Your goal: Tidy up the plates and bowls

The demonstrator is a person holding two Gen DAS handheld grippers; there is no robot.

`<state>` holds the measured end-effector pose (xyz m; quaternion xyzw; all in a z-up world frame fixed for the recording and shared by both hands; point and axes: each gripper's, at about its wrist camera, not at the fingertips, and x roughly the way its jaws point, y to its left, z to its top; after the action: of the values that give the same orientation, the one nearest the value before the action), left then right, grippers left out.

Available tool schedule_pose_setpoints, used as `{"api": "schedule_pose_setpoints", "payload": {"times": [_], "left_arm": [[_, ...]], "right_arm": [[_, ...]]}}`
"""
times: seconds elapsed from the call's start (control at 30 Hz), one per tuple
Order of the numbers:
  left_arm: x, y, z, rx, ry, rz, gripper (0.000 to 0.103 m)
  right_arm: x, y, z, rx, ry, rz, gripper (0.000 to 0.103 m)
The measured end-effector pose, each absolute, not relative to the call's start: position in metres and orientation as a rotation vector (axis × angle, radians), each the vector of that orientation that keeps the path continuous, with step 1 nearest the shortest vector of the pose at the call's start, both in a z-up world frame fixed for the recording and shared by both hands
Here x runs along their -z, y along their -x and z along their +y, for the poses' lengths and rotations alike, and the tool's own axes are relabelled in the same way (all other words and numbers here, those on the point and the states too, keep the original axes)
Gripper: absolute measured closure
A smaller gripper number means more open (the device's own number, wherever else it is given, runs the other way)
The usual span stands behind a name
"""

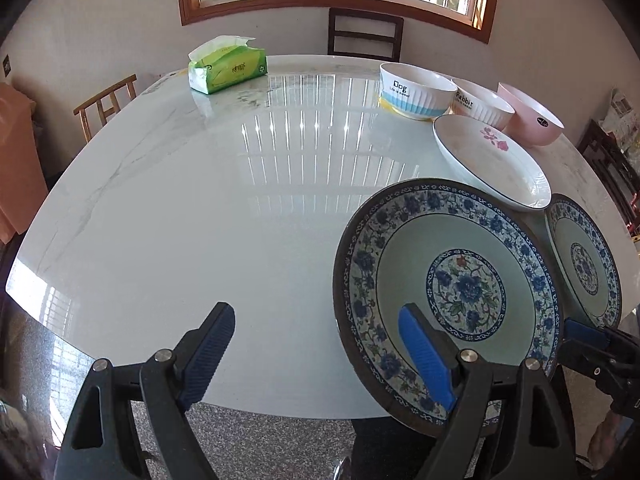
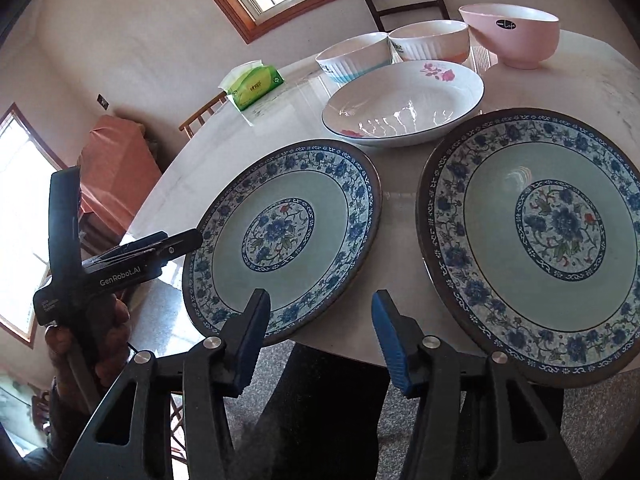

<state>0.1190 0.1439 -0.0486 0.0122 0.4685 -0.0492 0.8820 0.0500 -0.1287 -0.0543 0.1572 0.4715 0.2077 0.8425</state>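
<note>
Both plates overhang the bench (image 1: 168, 208) edge, so a careless nudge could tip one off. Left fingers (image 1: 316, 356) wide open, empty, beside left plate (image 2: 280, 236). Right fingers (image 2: 318, 340) half open, empty, between it and right plate (image 2: 536, 240). Plates: blue floral rims, pale green centres

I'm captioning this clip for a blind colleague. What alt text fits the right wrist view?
Two blue floral plates, the left plate and the right plate, lie side by side at a white table's near edge, with the open right gripper hovering between them. Behind sit a white dish, three bowls and a tissue pack.
</note>
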Motion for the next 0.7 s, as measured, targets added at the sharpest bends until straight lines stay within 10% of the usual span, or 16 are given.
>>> {"api": "schedule_pose_setpoints", "payload": {"times": [0.27,0.37,0.43,0.7], "left_arm": [[0.06,-0.139,0.152,0.189,0.004,1.05,0.019],[0.063,-0.143,0.151,0.239,0.028,1.074,0.038],[0.061,-0.143,0.147,0.292,0.048,1.072,0.073],[0.059,-0.14,0.154,0.256,0.107,1.054,0.079]], "right_arm": [[0.06,-0.062,-0.119,-0.441,-0.34,1.025,0.058],[0.059,-0.065,-0.116,-0.438,-0.324,1.022,0.058],[0.059,-0.066,-0.113,-0.433,-0.3,1.015,0.058],[0.06,-0.07,-0.11,-0.402,-0.2,0.982,0.078]]}}
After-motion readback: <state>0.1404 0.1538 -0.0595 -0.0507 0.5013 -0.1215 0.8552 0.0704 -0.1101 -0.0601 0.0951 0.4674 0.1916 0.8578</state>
